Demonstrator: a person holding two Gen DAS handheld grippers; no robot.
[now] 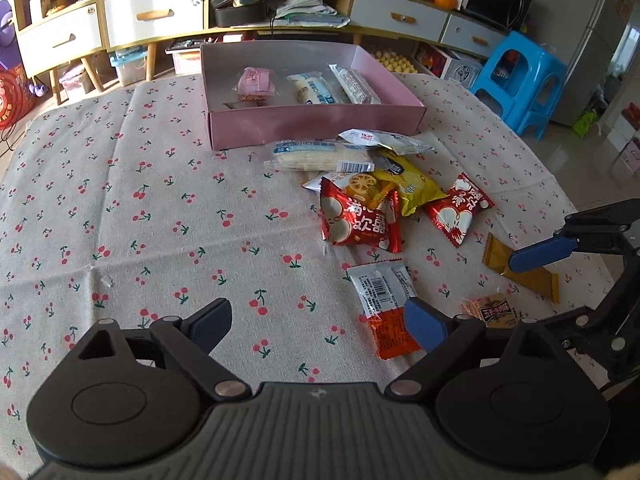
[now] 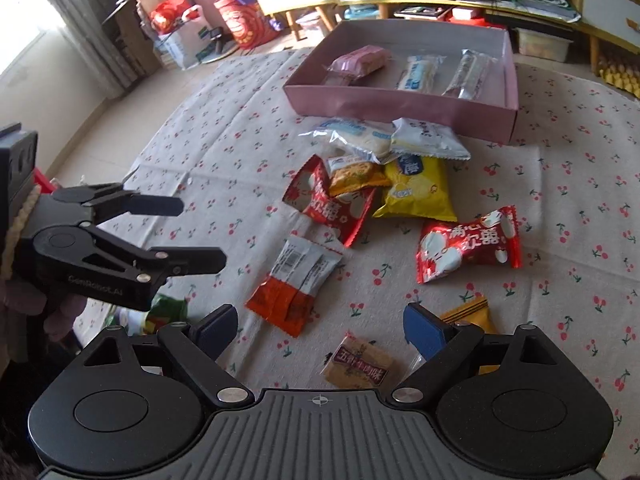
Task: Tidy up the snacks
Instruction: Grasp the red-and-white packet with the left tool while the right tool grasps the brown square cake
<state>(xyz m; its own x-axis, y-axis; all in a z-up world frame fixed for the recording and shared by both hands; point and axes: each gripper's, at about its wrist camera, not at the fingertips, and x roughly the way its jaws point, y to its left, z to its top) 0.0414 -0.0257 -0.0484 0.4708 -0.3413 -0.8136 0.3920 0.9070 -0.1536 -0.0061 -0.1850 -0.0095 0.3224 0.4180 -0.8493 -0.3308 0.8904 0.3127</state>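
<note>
A pink box (image 1: 316, 120) (image 2: 400, 108) stands at the back of the table with a pink snack (image 1: 256, 84) and two white ones inside. In front of it lie loose snacks: white packs, a yellow bag (image 1: 412, 184), two red packets (image 1: 358, 220) (image 2: 468, 244). A silver-orange packet (image 1: 384, 304) (image 2: 296, 284) lies closer, by the right finger of my left gripper (image 1: 318, 324), which is open and holds nothing. My right gripper (image 2: 320, 328) is open above a small brown biscuit pack (image 2: 358, 364), with a golden packet (image 2: 470, 316) behind its right finger.
A cherry-print cloth (image 1: 140, 220) covers the table. Behind stand cabinets with white drawers (image 1: 152, 20); a blue stool (image 1: 520, 80) is at the right. The left gripper (image 2: 188, 232) shows at the left of the right wrist view, over the table's edge.
</note>
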